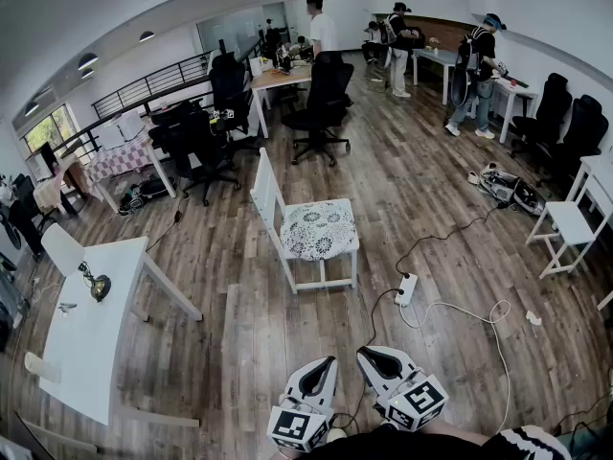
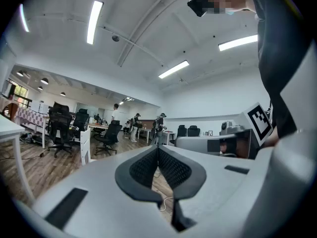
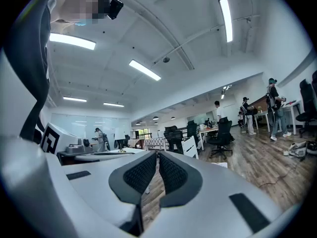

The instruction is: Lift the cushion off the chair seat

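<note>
A patterned white cushion (image 1: 319, 228) lies flat on the seat of a white wooden chair (image 1: 267, 191) in the middle of the wood floor. Both grippers hang at the bottom edge of the head view, well short of the chair. My left gripper (image 1: 329, 361) points toward it with its jaws shut and nothing between them; the dark pads (image 2: 144, 168) meet at the tip. My right gripper (image 1: 365, 352) sits beside it, also shut and empty, its pads (image 3: 173, 173) nearly touching. The chair (image 2: 85, 146) shows far off in the left gripper view and, as the same chair (image 3: 190, 146), in the right gripper view.
A white table (image 1: 96, 329) stands at the left. A power strip (image 1: 406, 288) and loose cables (image 1: 469, 311) lie on the floor right of the chair. Black office chairs (image 1: 321, 103), desks and several people fill the back. A small white table (image 1: 572, 224) is at the right.
</note>
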{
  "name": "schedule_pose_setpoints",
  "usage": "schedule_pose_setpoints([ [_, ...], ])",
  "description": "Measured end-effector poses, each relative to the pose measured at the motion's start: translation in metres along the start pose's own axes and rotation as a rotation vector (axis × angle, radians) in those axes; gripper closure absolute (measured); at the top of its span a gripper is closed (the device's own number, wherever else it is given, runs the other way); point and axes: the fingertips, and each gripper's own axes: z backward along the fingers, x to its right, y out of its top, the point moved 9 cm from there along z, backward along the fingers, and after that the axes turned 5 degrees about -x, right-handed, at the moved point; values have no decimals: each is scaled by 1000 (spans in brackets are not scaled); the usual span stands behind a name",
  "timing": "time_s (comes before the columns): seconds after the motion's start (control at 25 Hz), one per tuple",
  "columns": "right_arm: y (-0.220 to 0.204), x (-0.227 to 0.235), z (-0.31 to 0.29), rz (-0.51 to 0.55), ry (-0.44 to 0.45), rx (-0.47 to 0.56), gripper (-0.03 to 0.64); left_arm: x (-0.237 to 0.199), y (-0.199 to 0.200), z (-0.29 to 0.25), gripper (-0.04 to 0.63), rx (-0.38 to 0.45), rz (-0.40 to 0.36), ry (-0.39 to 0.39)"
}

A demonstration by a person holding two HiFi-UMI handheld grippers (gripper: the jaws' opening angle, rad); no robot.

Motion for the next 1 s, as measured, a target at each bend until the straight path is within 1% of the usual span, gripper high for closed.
schedule_pose_setpoints([
  [0.36, -4, -11, -5, 5, -3, -4, 583, -8, 0, 8, 591, 4, 1, -7],
  [0.64, -6, -27, -14, 15, -10, -3, 583, -18, 5, 19, 591, 25, -20, -31],
  [0.84, -9, -39, -21, 13, -31, 13, 581, -27, 0, 30, 591, 16, -26, -46],
  [1.0, -19, -48, -20, -4, -51, 14, 581, -30, -7, 34, 589, 23, -14, -61],
])
